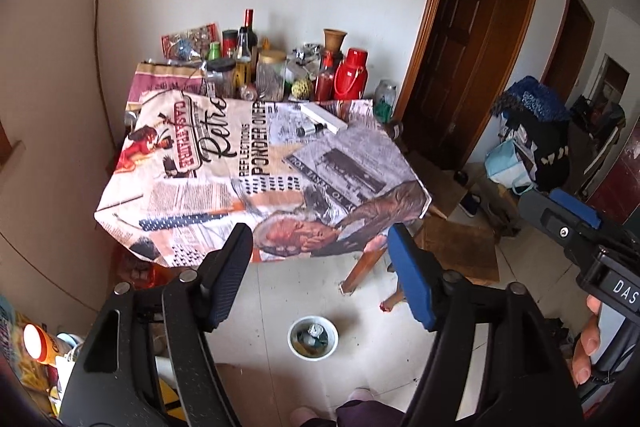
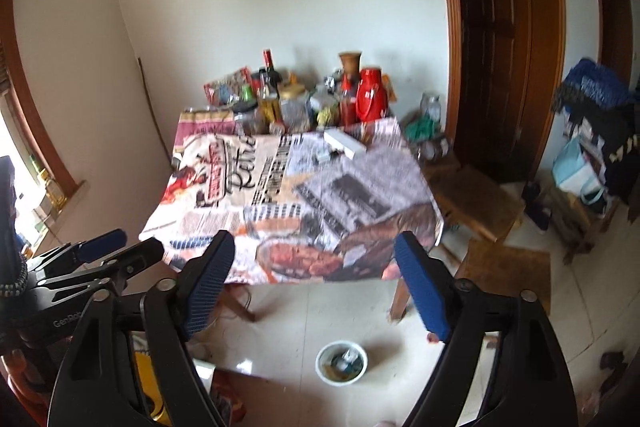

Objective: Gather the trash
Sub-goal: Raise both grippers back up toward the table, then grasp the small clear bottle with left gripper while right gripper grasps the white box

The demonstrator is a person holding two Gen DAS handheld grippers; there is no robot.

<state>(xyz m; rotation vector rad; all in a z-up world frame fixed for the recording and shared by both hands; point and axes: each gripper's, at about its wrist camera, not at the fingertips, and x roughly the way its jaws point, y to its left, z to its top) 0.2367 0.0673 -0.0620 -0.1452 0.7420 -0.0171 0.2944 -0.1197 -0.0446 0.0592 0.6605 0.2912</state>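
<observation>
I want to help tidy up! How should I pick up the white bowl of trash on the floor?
Take the white bowl by its rim, coming straight down from above. It sits upright on the floor tiles with scraps inside, so a pinch over the bare front edge probably keeps it level.

The left claw gapes empty above a white round bowl of scraps on the tiled floor, near the newspaper-print-clothed desk.

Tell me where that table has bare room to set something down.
The printed newspaper-pattern tablecloth is bare from its near edge back to the white flat box and small dark cylinder. The back edge is crowded with jars, bottles and the red thermos.
</observation>
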